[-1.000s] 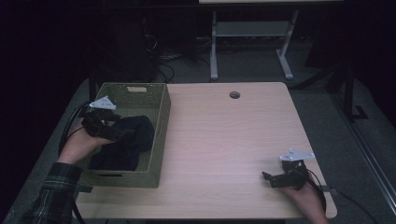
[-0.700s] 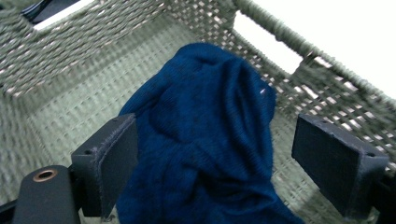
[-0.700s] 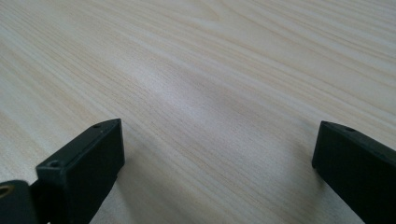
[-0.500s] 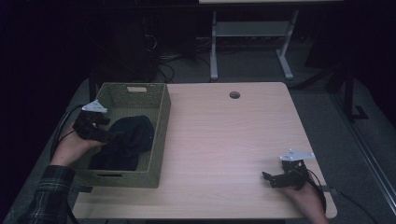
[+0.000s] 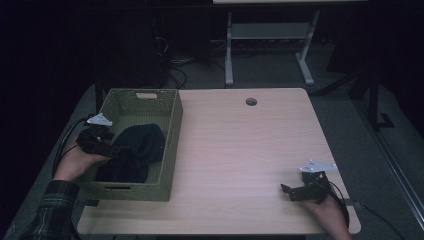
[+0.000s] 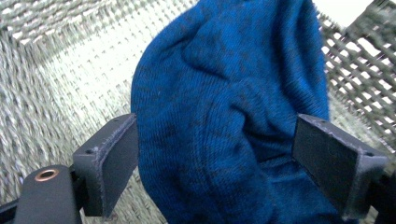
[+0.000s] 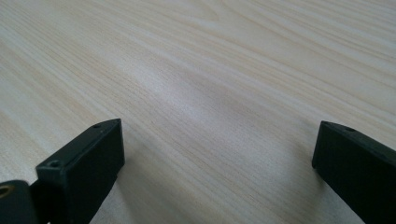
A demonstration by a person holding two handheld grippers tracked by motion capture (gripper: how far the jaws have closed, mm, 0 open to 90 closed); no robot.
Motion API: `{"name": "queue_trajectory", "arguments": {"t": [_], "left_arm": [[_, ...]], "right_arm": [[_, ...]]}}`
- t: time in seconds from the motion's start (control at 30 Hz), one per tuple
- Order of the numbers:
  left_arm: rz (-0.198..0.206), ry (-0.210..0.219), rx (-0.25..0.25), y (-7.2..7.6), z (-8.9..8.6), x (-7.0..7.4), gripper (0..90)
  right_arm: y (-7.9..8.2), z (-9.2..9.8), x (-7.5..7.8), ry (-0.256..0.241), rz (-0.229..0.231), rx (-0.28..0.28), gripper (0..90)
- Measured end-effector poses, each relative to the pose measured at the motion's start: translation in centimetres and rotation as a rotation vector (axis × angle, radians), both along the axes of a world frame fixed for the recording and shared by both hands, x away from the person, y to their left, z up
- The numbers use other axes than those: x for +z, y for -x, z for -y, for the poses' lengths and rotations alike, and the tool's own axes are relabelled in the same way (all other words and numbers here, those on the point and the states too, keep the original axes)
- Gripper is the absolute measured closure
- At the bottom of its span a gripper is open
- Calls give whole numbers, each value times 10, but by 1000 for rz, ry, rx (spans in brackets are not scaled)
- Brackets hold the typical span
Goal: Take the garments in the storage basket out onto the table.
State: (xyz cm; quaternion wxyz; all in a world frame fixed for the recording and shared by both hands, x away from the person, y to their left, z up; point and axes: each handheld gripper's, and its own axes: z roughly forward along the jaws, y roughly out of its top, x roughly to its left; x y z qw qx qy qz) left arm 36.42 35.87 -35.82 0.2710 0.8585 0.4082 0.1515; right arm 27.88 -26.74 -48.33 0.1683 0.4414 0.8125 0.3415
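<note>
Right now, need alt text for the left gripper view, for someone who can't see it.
A bunched blue knitted cloth sits between the two open black jaws of the left gripper, which flank it without visibly squeezing it. Behind the cloth are the woven floor and walls of a pale green woven basket.

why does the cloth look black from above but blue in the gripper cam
High view: dim and underexposed, so the cloth in the basket reads near black. Left gripper view: bright and close, the cloth shows blue knit, with the weave at the edges softly blurred and the top right blown out. Right gripper view: evenly lit, the table grain sharp.
</note>
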Motion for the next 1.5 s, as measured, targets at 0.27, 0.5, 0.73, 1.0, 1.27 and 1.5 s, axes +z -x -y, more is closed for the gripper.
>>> {"name": "queue_trajectory", "arguments": {"t": [0.27,0.5,0.73,1.0,1.27,1.5], "left_arm": [[-27,-33,-6,-1,1,-11,217],[-53,-72,6,-4,3,-21,294],[-112,-85,21,-7,8,-26,583],[-155,-76,37,-9,9,-21,714],[-132,-64,40,-7,7,-1,715],[-102,-72,17,-6,8,21,715]], "right_arm": [[0,0,0,0,-1,0,19],[0,0,0,0,0,0,20],[0,0,0,0,0,0,20],[0,0,0,-2,-6,-3,20],[0,0,0,-2,-5,-3,20],[0,0,0,-2,-6,-3,19]]}}
